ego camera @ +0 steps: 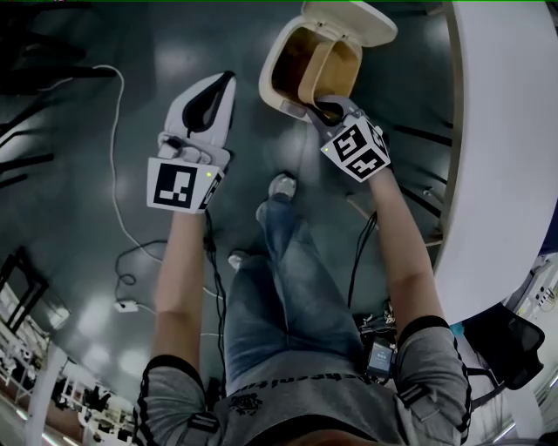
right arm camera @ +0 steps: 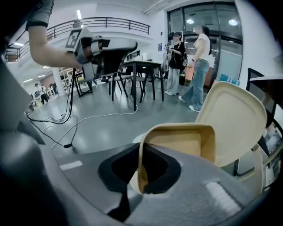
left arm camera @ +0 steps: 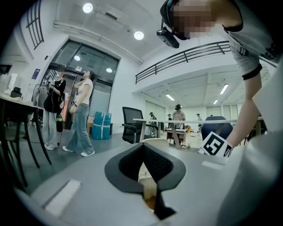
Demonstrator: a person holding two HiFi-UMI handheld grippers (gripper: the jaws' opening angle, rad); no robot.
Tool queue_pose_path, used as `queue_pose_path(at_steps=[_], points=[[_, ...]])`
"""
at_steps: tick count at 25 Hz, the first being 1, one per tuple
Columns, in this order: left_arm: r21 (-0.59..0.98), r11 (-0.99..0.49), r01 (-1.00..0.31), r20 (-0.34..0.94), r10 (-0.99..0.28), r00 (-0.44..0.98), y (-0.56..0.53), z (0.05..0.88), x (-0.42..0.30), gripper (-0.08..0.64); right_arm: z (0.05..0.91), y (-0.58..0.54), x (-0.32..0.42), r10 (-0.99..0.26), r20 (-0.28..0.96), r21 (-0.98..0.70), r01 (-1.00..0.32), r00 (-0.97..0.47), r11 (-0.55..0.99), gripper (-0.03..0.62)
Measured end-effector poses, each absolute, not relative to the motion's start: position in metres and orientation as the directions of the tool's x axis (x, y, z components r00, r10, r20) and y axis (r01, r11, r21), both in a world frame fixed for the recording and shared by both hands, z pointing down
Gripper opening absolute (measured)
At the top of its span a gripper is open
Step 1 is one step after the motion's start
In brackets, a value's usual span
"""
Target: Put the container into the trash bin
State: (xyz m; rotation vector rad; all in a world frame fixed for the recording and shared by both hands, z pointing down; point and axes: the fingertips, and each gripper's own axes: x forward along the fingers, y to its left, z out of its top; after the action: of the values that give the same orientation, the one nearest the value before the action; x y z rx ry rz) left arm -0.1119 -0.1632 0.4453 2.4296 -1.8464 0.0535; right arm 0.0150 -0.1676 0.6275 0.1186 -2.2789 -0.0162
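Container (right arm camera: 185,141): shallow tan rectangular tray, tilted up on edge with its hollow side facing back along the jaws. One rim wall is pinched between the closed jaws of the right gripper (right arm camera: 139,176). Trash bin (ego camera: 270,80): cream body, brown inside, lid (ego camera: 349,22) swung open. Its mouth sits just ahead of and below the gripper tips, with the container's far end over the opening.

Glossy grey floor (ego camera: 70,174), white cable (ego camera: 112,165) upper left, white table (ego camera: 497,131) at right edge. Left gripper view: glass doors (left arm camera: 88,75) left, railing (left arm camera: 185,55) upper right, ceiling lights (left arm camera: 87,7), black chair (left arm camera: 131,123) centre.
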Motion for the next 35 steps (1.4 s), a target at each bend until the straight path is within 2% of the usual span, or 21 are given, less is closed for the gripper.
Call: queue_pose_path(at_steps=[16,20,23,24,25,28,33,35], points=[[0.045,-0.226,-0.973,0.127,-0.965,0.23,-0.157,0.464,-0.139,0.014,0.702,-0.181,0.004,-0.028,0.883,0.067,0.066,-0.469,0.996,0.014],[0.037,-0.219,-0.975,0.131,-0.966,0.222,-0.158,0.465,-0.145,0.014,0.717,-0.189,0.001,-0.035,0.899,0.07,0.064,-0.437,0.996,0.014],[0.018,-0.214,-0.977,0.162,-0.963,0.214,-0.157,0.47,-0.152,0.014,0.726,-0.2,0.0,-0.085,0.907,0.115,0.049,-0.412,0.992,0.021],[0.017,-0.209,-0.978,0.166,-0.964,0.209,-0.157,0.47,-0.155,0.014,0.73,-0.205,0.001,-0.108,0.911,0.133,0.037,-0.397,0.99,0.036],[0.017,-0.203,-0.979,0.168,-0.965,0.203,-0.157,0.471,-0.157,0.014,0.734,-0.209,0.002,-0.122,0.917,0.141,0.022,-0.38,0.99,0.078],[0.017,-0.189,-0.982,0.169,-0.967,0.19,-0.158,0.471,-0.161,0.014,0.742,-0.211,0.006,-0.103,0.93,0.104,-0.019,-0.352,0.994,0.148],[0.02,-0.186,-0.982,0.17,-0.968,0.187,-0.157,0.47,-0.163,0.014,0.74,-0.197,0.005,-0.063,0.923,0.049,-0.047,-0.379,0.998,0.146],[0.03,-0.187,-0.982,0.148,-0.971,0.189,-0.159,0.466,-0.162,0.014,0.734,-0.196,0.004,-0.068,0.911,0.038,-0.082,-0.406,0.996,0.122]])
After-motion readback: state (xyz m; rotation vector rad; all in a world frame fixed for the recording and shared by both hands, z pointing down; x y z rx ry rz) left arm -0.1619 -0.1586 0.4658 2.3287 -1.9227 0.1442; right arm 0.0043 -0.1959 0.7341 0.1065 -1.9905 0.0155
